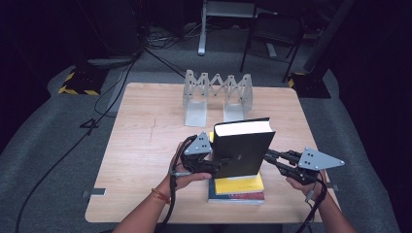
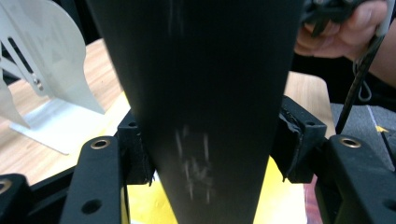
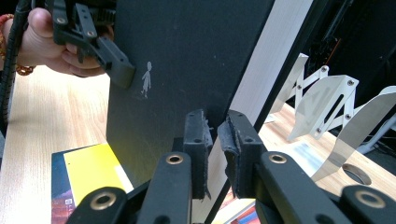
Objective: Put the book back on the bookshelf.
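Note:
A thick black book (image 1: 241,145) stands upright, raised over a yellow book (image 1: 240,184) that lies flat on a dark blue one (image 1: 236,198) near the table's front edge. My left gripper (image 1: 221,165) is shut on the black book (image 2: 201,93) at its spine side, one pad (image 2: 136,149) against each cover. My right gripper (image 1: 268,156) comes in from the right, and its jaws (image 3: 215,135) pinch the edge of the front cover (image 3: 187,56). The white page block shows beside that cover. In the right gripper view the left gripper's finger (image 3: 116,65) presses the cover near a small printed figure.
A folding metal book rack (image 1: 217,94) stands at the back of the wooden table (image 1: 141,145), just behind the books. Its plates (image 3: 327,102) are close to the right of the black book. Cables and a chair (image 1: 272,29) lie beyond the table.

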